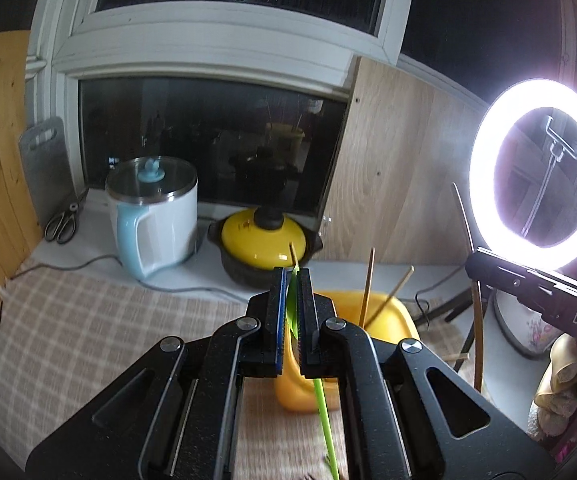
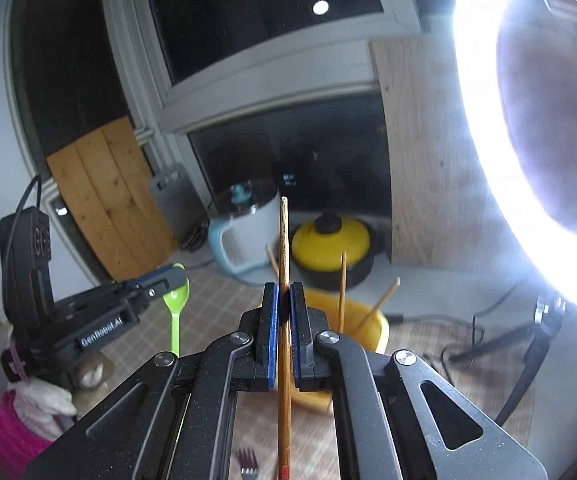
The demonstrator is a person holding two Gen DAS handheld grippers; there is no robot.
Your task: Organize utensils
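Both pairs of tongs are pressed together on a utensil. Nearest in the left wrist view, the left gripper (image 1: 293, 276) pinches a green plastic spoon (image 1: 322, 408) between its pads, the handle running down and back under the jaws, the bowl end poking up just past the fingertips. In the right wrist view, the right gripper (image 2: 284, 292) clamps a single bamboo chopstick (image 2: 284, 240) near its middle; the stick stands almost upright, its tip well above the pads and its lower end, marked red, passing down below the jaws. A fork (image 2: 248, 462) lies on the checked tablecloth (image 1: 88, 320) beneath it.

Just beyond both grippers sits a yellow tub (image 1: 392, 312) with several chopsticks (image 1: 367, 284) leaning out of it; it stands directly ahead of each pair of tongs, between them and the windowsill. Off to the side, a hand (image 1: 568, 392) carries the other gripper. Farther back stand a yellow-lidded clay pot (image 1: 264, 240), a white and blue electric kettle (image 1: 152, 216), scissors (image 1: 62, 224) and a grey cutting board (image 1: 44, 160). A bright ring light (image 1: 544, 176) glares beside the dark window (image 1: 208, 140).
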